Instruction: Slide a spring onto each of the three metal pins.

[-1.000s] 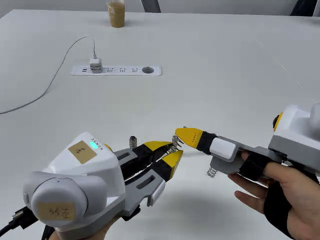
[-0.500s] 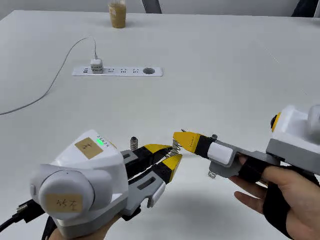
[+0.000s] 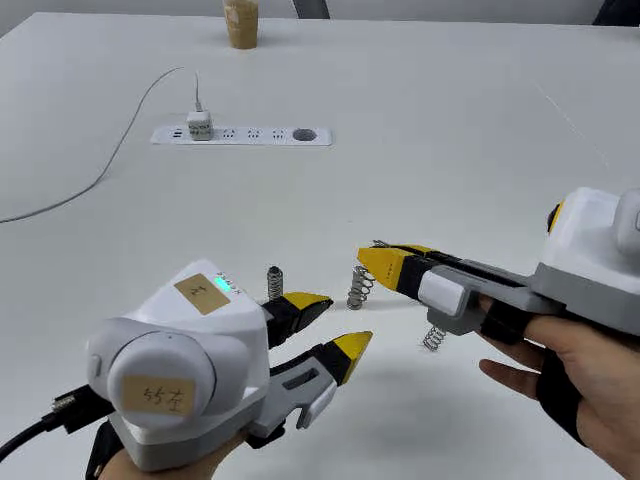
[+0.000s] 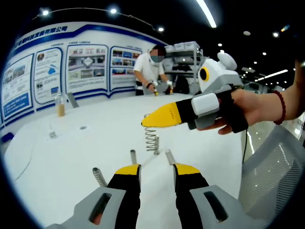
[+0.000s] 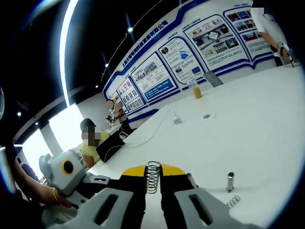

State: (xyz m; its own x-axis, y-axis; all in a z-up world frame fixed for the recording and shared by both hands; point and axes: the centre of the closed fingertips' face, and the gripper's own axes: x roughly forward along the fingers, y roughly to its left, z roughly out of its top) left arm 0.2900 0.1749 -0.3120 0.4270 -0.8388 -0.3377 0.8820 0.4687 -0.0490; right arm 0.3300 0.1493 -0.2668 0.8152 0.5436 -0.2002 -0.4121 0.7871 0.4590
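Note:
My right gripper (image 3: 380, 263) reaches in from the right, shut on the top of a small metal spring (image 3: 360, 287) that hangs down to the white table (image 3: 450, 150). The same spring (image 5: 152, 176) stands between the shut yellow jaws in the right gripper view. My left gripper (image 3: 330, 322) is open just short of it, nothing between its jaws. One pin wearing a spring (image 3: 274, 283) stands to the left. In the left gripper view, two bare pins (image 4: 134, 156) (image 4: 169, 156) rise ahead of my left gripper (image 4: 155, 169). A loose spring (image 3: 432, 338) lies under the right gripper.
A white power strip (image 3: 240, 135) with a plugged-in charger and a cable lies further back on the table. A tan cup (image 3: 240, 20) stands at the far edge. People sit and stand beyond the table in both gripper views.
The left gripper's jaws have opened and drawn back from the spring. The right gripper still holds it, now slightly to the right.

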